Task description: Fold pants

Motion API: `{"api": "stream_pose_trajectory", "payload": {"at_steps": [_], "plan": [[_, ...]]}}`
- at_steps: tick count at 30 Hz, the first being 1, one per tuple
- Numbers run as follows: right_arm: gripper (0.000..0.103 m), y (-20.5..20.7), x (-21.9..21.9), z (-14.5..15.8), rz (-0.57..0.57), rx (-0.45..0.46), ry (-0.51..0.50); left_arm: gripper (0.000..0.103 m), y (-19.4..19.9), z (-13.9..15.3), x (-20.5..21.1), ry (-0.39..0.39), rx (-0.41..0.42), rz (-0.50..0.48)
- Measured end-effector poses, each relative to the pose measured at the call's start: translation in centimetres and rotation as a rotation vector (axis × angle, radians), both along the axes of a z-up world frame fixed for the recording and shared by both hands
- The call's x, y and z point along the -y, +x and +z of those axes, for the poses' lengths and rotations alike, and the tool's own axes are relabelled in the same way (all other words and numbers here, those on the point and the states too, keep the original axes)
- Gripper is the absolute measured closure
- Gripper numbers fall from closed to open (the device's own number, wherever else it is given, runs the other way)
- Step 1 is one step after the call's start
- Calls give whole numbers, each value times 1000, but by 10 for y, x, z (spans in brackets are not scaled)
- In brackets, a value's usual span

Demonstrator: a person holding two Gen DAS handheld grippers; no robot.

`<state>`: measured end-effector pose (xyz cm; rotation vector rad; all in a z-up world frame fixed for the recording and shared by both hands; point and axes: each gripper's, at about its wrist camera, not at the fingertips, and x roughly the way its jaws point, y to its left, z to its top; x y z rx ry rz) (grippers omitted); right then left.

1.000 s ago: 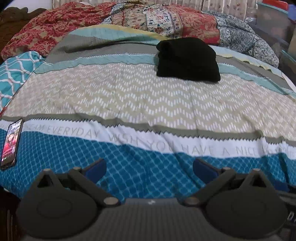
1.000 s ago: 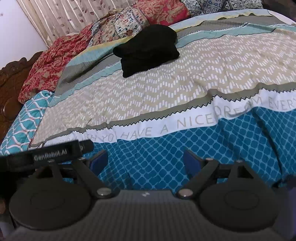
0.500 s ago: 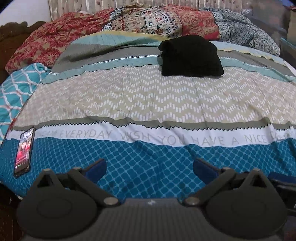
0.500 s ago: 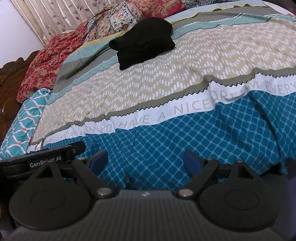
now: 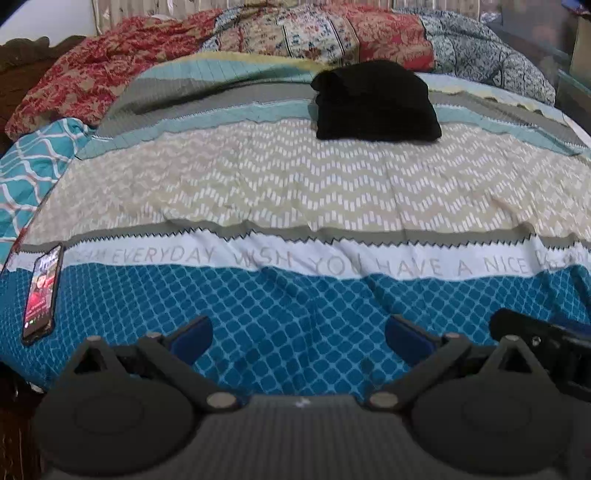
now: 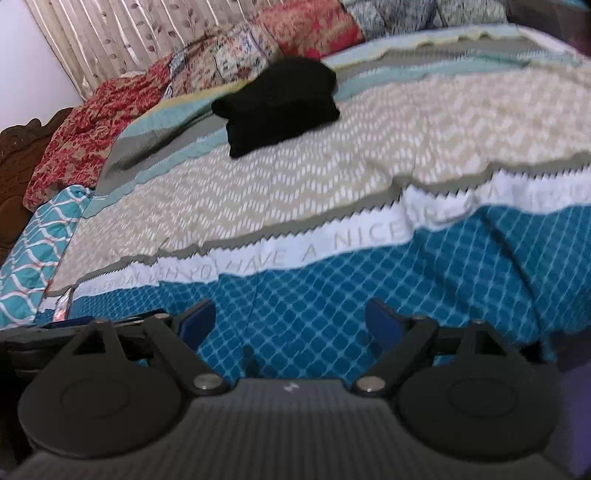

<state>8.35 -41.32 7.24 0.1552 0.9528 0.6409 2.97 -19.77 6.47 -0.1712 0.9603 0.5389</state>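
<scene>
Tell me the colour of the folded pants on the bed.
Black pants; clearest in the left wrist view.

Ahead of both claws the bed [image 5: 295,192] lies flat and bare. Folded black pants [image 5: 376,103] sit far ahead, pillows [image 5: 332,33] behind them. A phone [image 5: 42,291] lies left of the left claw [image 5: 298,338].

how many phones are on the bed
1. The phone lies screen-up at the bed's left edge, on the blue part of the bedspread, far from the folded pants. Others could be hidden under bedding.
</scene>
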Motion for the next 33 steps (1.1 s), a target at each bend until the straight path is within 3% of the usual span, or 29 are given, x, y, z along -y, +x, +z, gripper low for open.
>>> {"api": "stream_pose_trajectory", "payload": {"at_steps": [5,16,33], "plan": [[12,-5,-2,13,-24,70,-10,0,-3,14,-1,40,49,9],[9,-12,-3,32,-47,128,22,0,-6,36,2,102,125,-7],[9,-11,-3,27,-59,104,16,0,-3,33,16,172,87,-43]]}}
